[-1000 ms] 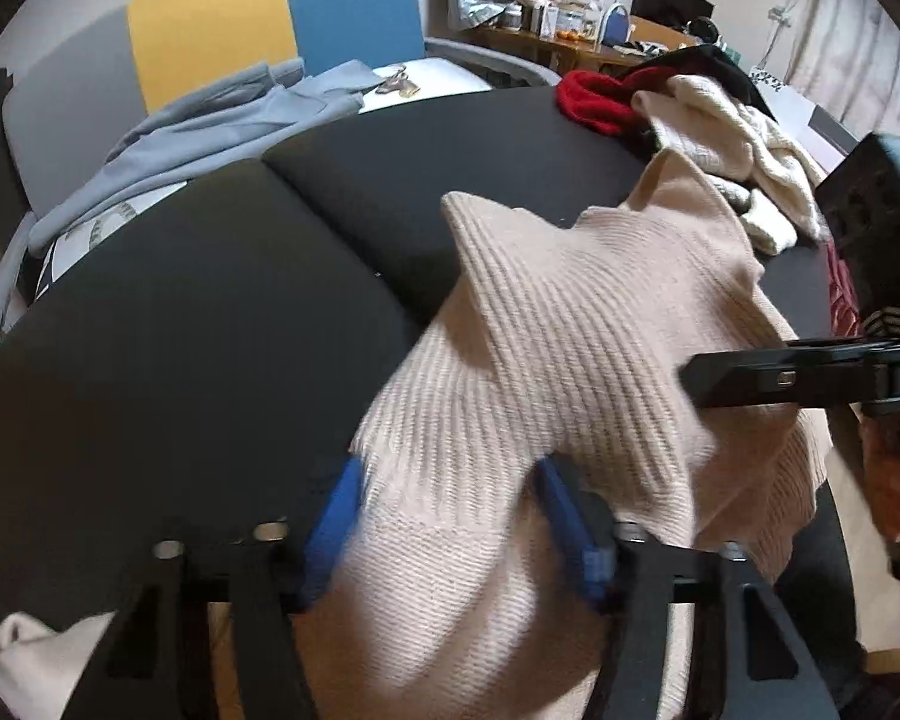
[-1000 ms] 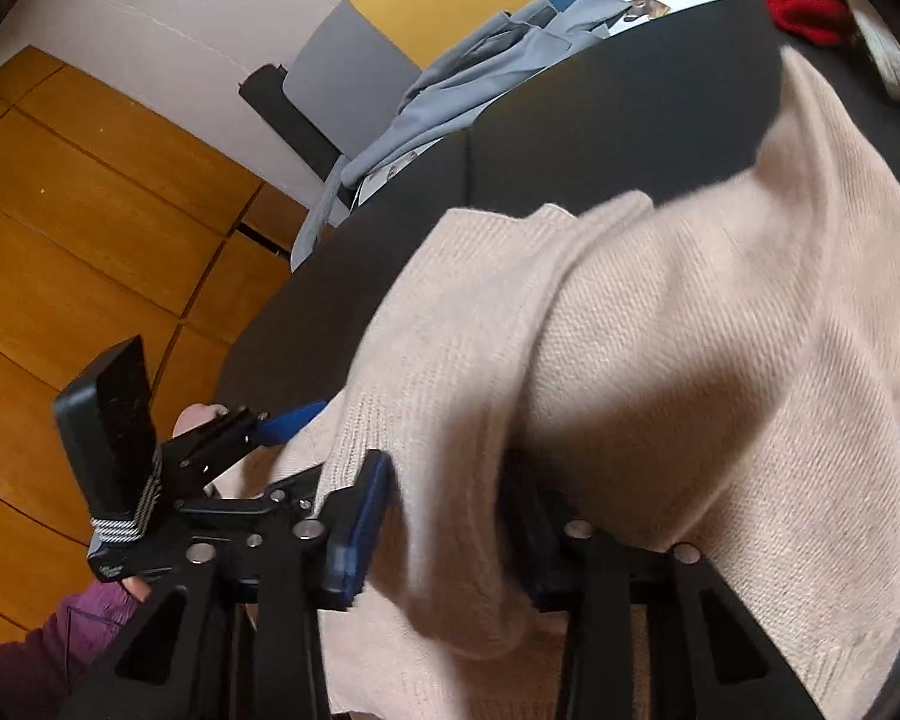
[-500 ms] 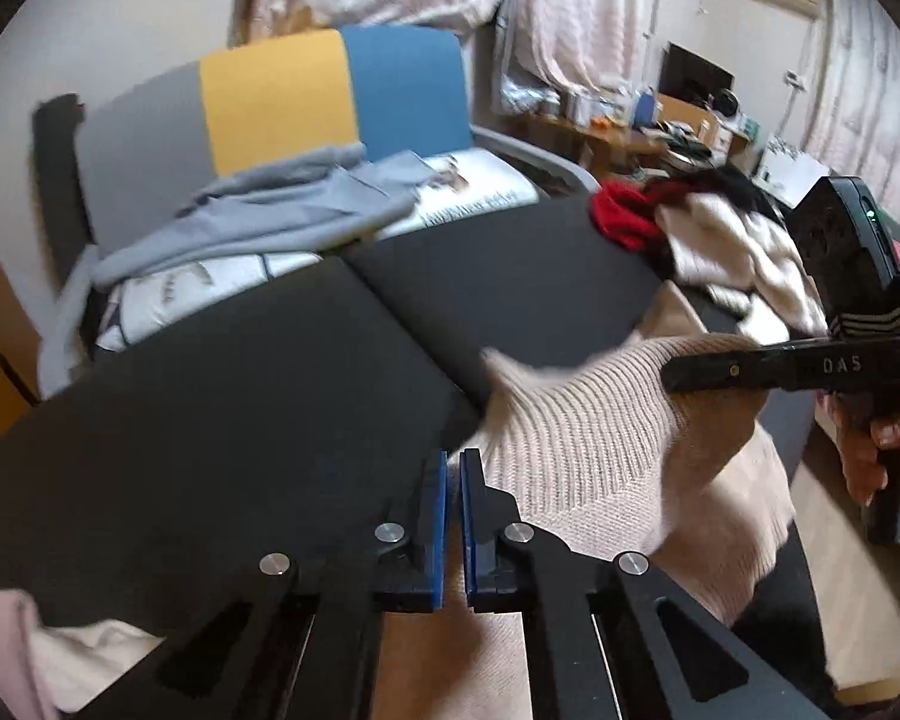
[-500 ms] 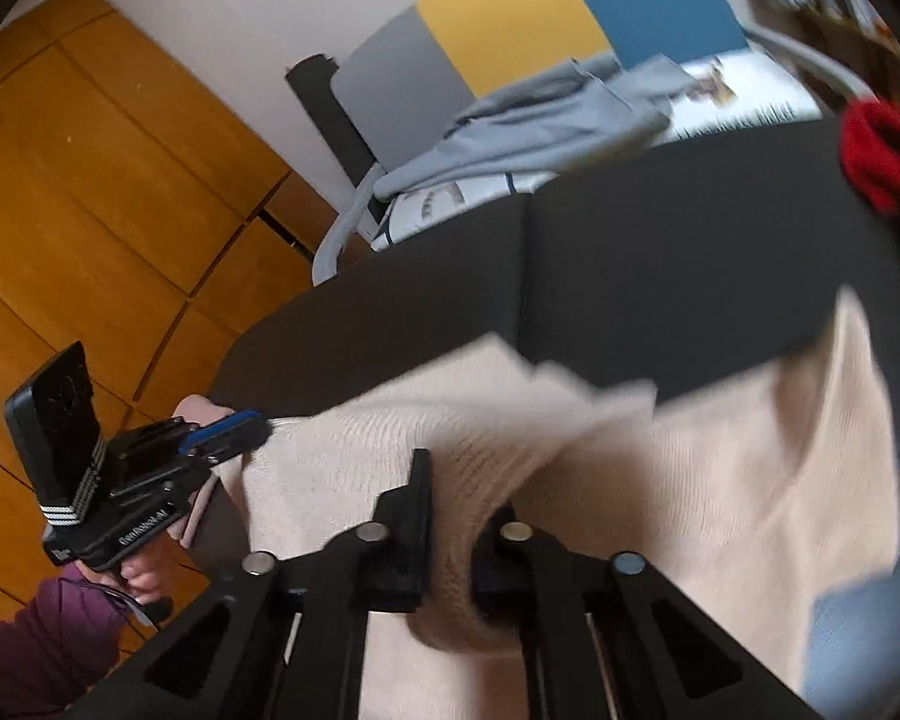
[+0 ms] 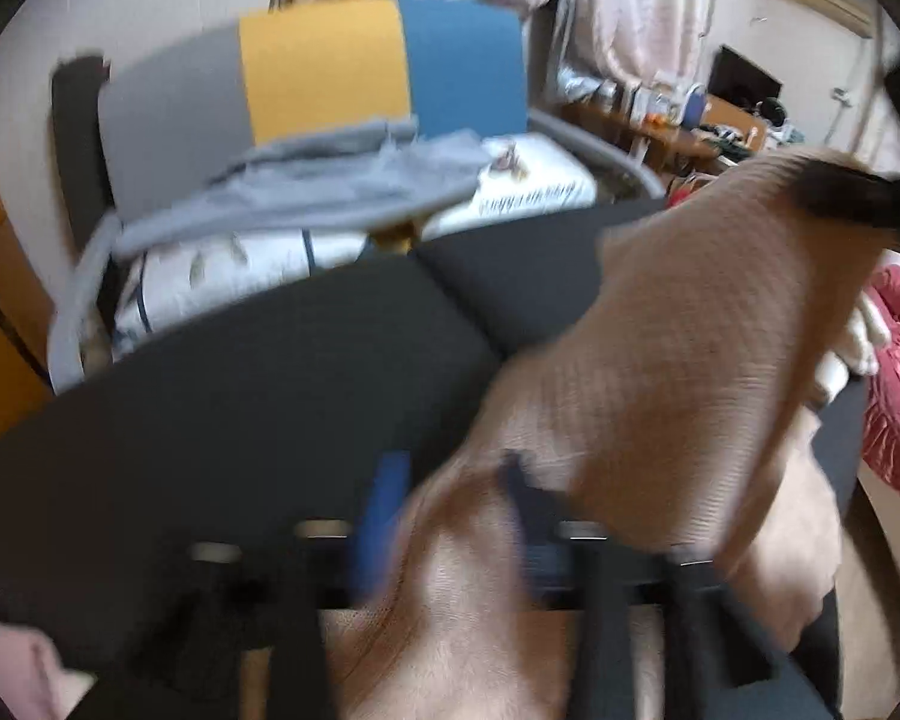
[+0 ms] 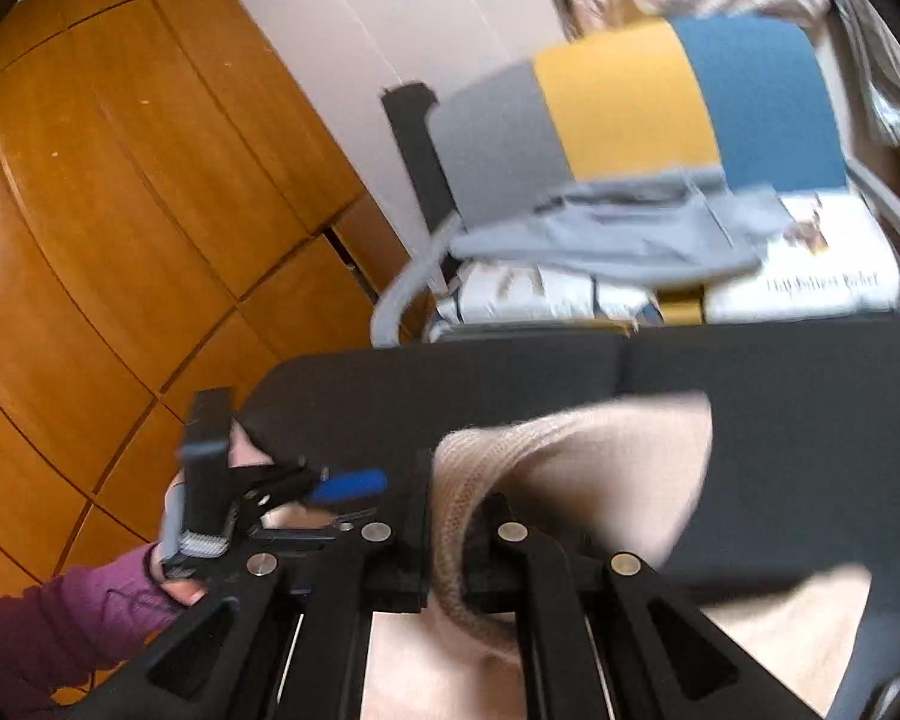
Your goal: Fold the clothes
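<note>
The print on the white cushion [image 6: 822,285] is too blurred to read.

chair [image 6: 630,114]: grey, yellow, blue back | wooden panels [image 6: 120,210]: left | desk [image 5: 714,120]: cluttered, far right

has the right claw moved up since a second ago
Yes. In the right wrist view the right claw, shut on the beige sweater, has risen: the striped chair back, once at the top edge, now sits lower in frame.
</note>
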`<action>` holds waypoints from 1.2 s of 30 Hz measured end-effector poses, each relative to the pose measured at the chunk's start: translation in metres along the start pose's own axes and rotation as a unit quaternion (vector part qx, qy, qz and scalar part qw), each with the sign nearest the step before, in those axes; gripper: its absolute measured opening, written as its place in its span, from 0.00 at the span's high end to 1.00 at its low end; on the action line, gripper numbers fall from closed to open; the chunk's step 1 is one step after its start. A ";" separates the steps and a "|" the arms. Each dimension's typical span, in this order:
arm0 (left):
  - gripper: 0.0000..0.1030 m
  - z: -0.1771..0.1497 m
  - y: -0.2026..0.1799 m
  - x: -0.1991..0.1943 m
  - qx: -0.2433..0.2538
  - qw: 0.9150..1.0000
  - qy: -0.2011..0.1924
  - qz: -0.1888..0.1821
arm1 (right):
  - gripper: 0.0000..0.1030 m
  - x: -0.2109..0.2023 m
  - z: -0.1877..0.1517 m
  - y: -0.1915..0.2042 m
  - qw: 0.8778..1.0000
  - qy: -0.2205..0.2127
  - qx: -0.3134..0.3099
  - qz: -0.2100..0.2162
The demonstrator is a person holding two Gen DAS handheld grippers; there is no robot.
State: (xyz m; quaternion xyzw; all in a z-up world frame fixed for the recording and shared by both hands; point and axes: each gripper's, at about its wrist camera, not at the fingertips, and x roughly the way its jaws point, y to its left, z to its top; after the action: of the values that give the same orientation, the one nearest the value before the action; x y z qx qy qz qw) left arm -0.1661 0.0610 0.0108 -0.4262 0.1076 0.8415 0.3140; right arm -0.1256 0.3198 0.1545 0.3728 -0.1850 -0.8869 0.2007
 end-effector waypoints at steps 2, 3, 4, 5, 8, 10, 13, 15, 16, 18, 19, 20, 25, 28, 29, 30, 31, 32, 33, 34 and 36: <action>0.33 -0.015 0.002 0.017 -0.018 0.999 0.017 -0.021 | 0.96 0.000 -0.032 -0.013 0.999 0.023 0.032 0.001; 0.33 -0.022 0.000 0.024 -0.022 0.999 0.027 -0.030 | 0.96 0.002 -0.052 -0.021 0.998 0.037 0.052 0.001; 0.33 -0.028 -0.003 0.028 -0.017 0.999 0.033 -0.032 | 0.96 0.005 -0.073 -0.031 0.996 0.055 0.074 -0.007; 0.33 -0.034 -0.007 0.032 -0.013 0.999 0.038 -0.034 | 0.96 0.009 -0.095 -0.040 0.993 0.073 0.095 -0.014; 0.32 -0.040 -0.020 0.039 0.013 0.999 0.038 -0.019 | 0.96 0.020 -0.148 -0.071 0.980 0.102 0.171 -0.021; 0.29 -0.033 -0.028 0.040 0.030 0.999 0.031 -0.006 | 0.95 0.024 -0.172 -0.089 0.970 0.100 0.221 -0.007; 0.25 -0.018 -0.039 0.042 0.063 0.998 0.027 0.012 | 0.91 0.017 -0.180 -0.099 0.963 0.061 0.260 0.029; 0.06 -0.009 -0.046 0.047 0.105 0.993 0.021 0.043 | 0.78 0.010 -0.178 -0.101 0.962 0.034 0.270 0.037; 0.02 -0.006 -0.047 0.054 0.130 0.989 0.020 0.064 | 0.73 0.006 -0.175 -0.102 0.961 0.021 0.272 0.038; 0.01 0.000 -0.040 0.068 0.137 0.987 0.031 0.078 | 0.73 0.002 -0.166 -0.104 0.961 0.008 0.273 0.037; 0.01 0.002 -0.034 0.074 0.116 0.990 0.048 0.057 | 0.72 0.002 -0.162 -0.106 0.961 0.005 0.275 0.041; 0.01 0.003 -0.027 0.080 0.096 0.993 0.066 0.036 | 0.71 0.002 -0.158 -0.107 0.960 0.003 0.277 0.045; 0.01 0.006 -0.017 0.107 0.037 0.990 0.131 -0.045 | 0.71 0.010 -0.146 -0.113 0.958 0.004 0.283 0.053; 0.00 0.002 -0.030 0.116 0.071 0.987 0.139 -0.043 | 0.71 0.023 -0.140 -0.118 0.954 0.026 0.295 0.044; 0.00 0.000 -0.035 0.116 0.088 0.987 0.132 -0.034 | 0.71 0.026 -0.139 -0.117 0.956 0.026 0.288 0.042; 0.00 0.000 -0.037 0.115 0.092 0.987 0.129 -0.032 | 0.71 0.028 -0.138 -0.114 0.960 0.028 0.276 0.033; 0.00 0.000 -0.035 0.115 0.084 0.988 0.129 -0.034 | 0.78 0.029 -0.138 -0.112 0.964 0.031 0.264 0.024; 0.00 0.000 -0.034 0.115 0.077 0.988 0.127 -0.032 | 0.84 0.029 -0.137 -0.111 0.967 0.036 0.252 0.013; 0.00 0.000 -0.033 0.114 0.072 0.989 0.124 -0.031 | 0.85 0.029 -0.136 -0.111 0.970 0.040 0.241 0.003; 0.02 -0.002 -0.034 0.112 0.076 0.990 0.119 -0.029 | 0.85 0.028 -0.136 -0.110 0.972 0.044 0.230 -0.007; 0.21 -0.004 -0.037 0.106 0.084 0.990 0.105 -0.035 | 0.85 0.028 -0.137 -0.111 0.971 0.044 0.235 -0.008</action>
State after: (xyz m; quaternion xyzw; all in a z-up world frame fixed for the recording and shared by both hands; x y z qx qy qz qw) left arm -0.1868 0.1347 -0.0718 -0.4878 0.1950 0.7688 0.3646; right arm -0.0669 0.3759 -0.0049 0.4496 -0.3760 -0.8029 0.1086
